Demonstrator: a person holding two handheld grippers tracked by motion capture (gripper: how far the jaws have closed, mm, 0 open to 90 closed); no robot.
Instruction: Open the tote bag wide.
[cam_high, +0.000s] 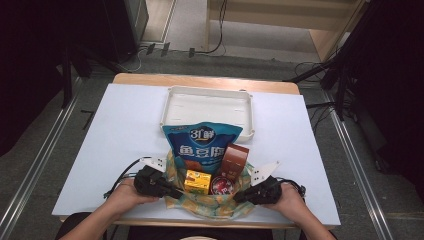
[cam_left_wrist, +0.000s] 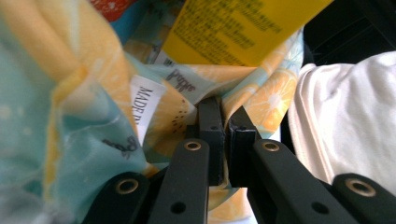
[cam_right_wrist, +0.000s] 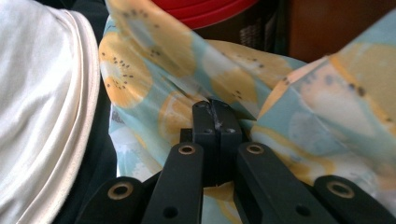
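A cloth bag (cam_high: 206, 206) printed with lemons stands open at the table's near edge. In it are a blue snack pouch (cam_high: 202, 142), a brown packet (cam_high: 235, 160), a yellow box (cam_high: 196, 181) and a red-lidded can (cam_high: 221, 186). My left gripper (cam_high: 175, 192) is shut on the bag's left rim; in the left gripper view the jaws (cam_left_wrist: 225, 121) pinch the fabric (cam_left_wrist: 93, 116) just below the yellow box (cam_left_wrist: 243, 28). My right gripper (cam_high: 239, 196) is shut on the right rim, its jaws (cam_right_wrist: 215, 109) clamped on the cloth (cam_right_wrist: 154, 60) under the red lid (cam_right_wrist: 205, 9).
A white tray (cam_high: 165, 107) sits behind the bag toward the far side of the white-topped table (cam_high: 125, 125). The person's white shirt (cam_left_wrist: 345, 116) (cam_right_wrist: 42, 116) is close behind the bag. Cables trail from both grippers.
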